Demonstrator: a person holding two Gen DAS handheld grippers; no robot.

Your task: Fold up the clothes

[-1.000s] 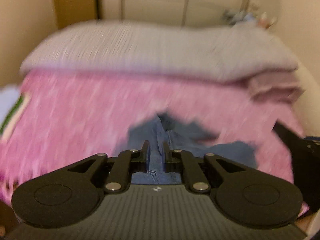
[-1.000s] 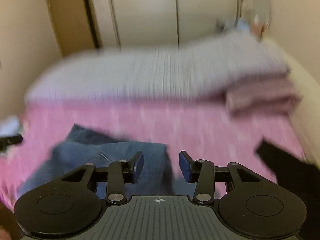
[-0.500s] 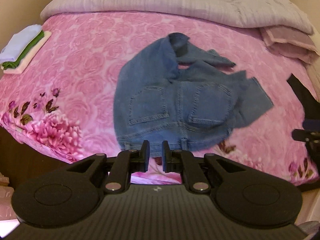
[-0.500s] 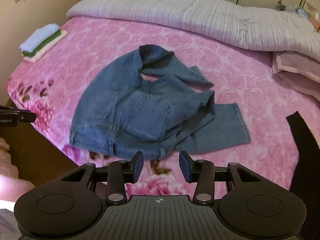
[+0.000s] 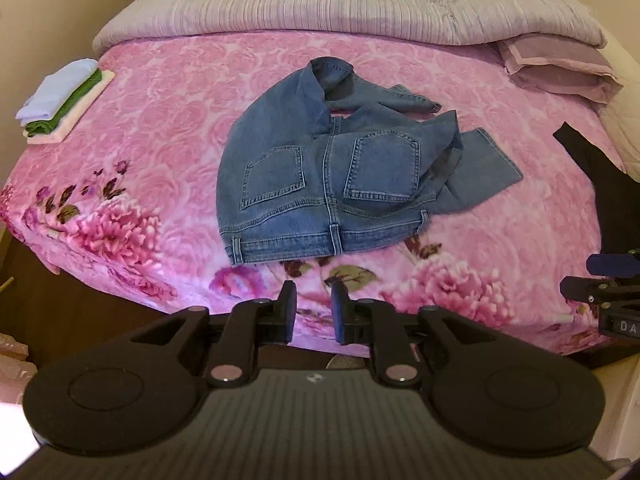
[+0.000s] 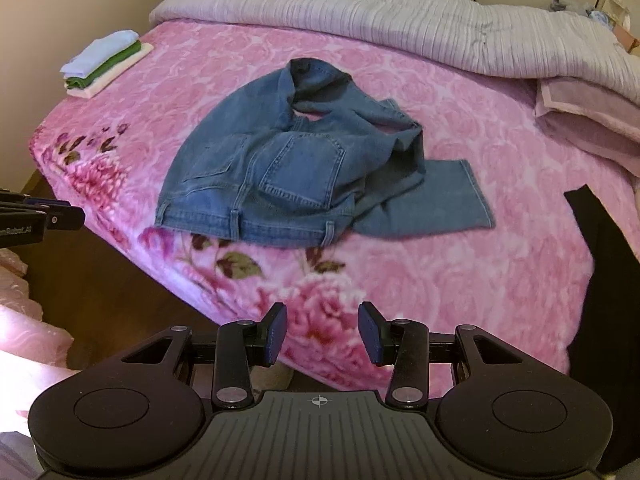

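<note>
A pair of blue jeans (image 5: pixel 332 176) (image 6: pixel 280 172) lies crumpled on the pink flowered bedspread (image 5: pixel 160 128). Its back pockets face up, its waistband lies toward the near bed edge, and the legs are bunched toward the far side and the right. My left gripper (image 5: pixel 313 292) hovers over the near edge of the bed, short of the waistband. Its jaws are opening and nothing is between them. My right gripper (image 6: pixel 323 320) also hangs over the near edge, open and empty, well back from the jeans.
A stack of folded clothes (image 5: pixel 60 104) (image 6: pixel 104 62) sits at the bed's far left corner. A black garment (image 5: pixel 600 184) (image 6: pixel 608 280) lies at the right edge. A grey quilt (image 5: pixel 340 4) and a folded pink blanket (image 5: pixel 560 64) lie at the far side.
A second ago denim sat between the left gripper's narrow jaws. Now the jeans lie free on the bed, both grippers have drawn back to the near edge, and the left jaws stand wider.
</note>
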